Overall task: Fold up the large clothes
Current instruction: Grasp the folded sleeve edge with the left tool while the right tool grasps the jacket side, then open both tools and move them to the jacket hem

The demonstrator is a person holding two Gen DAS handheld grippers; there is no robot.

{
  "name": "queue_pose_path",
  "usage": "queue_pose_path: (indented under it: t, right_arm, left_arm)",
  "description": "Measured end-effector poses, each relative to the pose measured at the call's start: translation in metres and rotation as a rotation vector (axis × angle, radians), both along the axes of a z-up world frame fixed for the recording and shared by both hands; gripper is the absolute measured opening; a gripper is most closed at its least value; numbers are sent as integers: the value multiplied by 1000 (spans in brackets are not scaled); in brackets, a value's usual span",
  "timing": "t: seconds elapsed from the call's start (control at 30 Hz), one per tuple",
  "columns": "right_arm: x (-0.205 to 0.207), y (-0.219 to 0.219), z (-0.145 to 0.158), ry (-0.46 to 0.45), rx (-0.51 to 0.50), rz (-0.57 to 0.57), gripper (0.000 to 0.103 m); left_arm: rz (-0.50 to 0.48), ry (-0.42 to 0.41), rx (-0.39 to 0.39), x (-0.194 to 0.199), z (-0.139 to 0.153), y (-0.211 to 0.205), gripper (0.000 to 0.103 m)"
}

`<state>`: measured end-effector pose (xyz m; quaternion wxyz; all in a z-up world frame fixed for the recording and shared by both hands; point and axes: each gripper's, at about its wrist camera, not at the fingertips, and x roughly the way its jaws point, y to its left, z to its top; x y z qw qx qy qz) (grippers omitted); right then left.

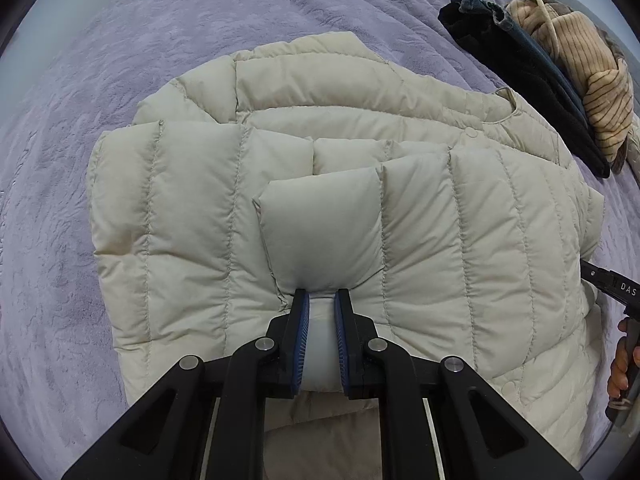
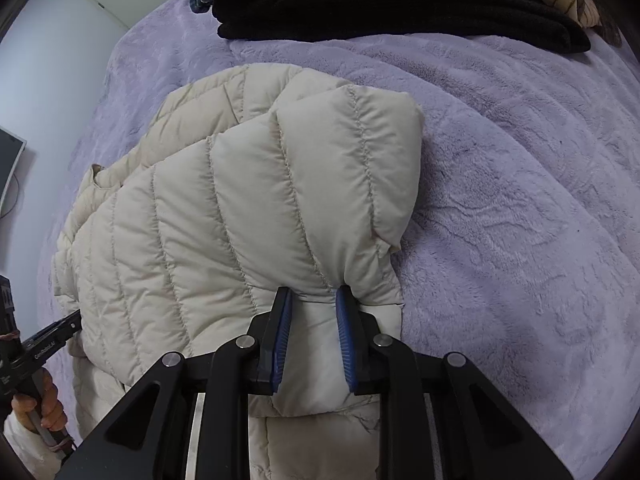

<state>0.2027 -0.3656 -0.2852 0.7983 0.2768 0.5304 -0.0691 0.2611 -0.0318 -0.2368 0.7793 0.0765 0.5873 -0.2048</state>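
The left gripper (image 1: 322,294) pinched a fold of the cream quilted puffer jacket (image 1: 340,216), and the right gripper (image 2: 311,294) clamped its hem corner. The jacket lay on the lilac fleece blanket (image 2: 520,208), partly folded over itself, its length running across the left view with the collar to the right. It looked puffy, channel-stitched, with snap buttons. Beyond it sat folded dark clothes (image 2: 400,12).

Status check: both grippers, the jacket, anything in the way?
Left gripper shut on cream quilted puffer jacket. Right gripper shut on its hem. Jacket partly folded on purple fleece blanket. Dark folded clothes pile lies apart from it.
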Motion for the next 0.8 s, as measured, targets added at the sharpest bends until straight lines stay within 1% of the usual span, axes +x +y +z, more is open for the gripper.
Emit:
queue_pose_path:
  t: [0.2,0.4,0.47,0.67,0.77,0.8]
  right_arm:
    - [1,-1,5,10,-14,10,23]
    - [-6,-6,19,31,-22,-16,24]
    - [-11,-7,24,35,-24,-34,27]
    - [-30,-11,43,40,-8,-66,27]
    - [-38,-7,49,51,15,-60,28]
    - [-42,-4,51,56,22,-58,31]
  left_arm:
    - [8,-4,-3,2,0,-2,15]
    - [30,12,-17,-1,7,16,15]
    - [34,10,-21,-2,13,18,15]
    - [49,-4,-27,-7,38,21,15]
    - [50,-10,-17,-19,51,24,15]
    - [49,-9,-11,-24,55,25,15]
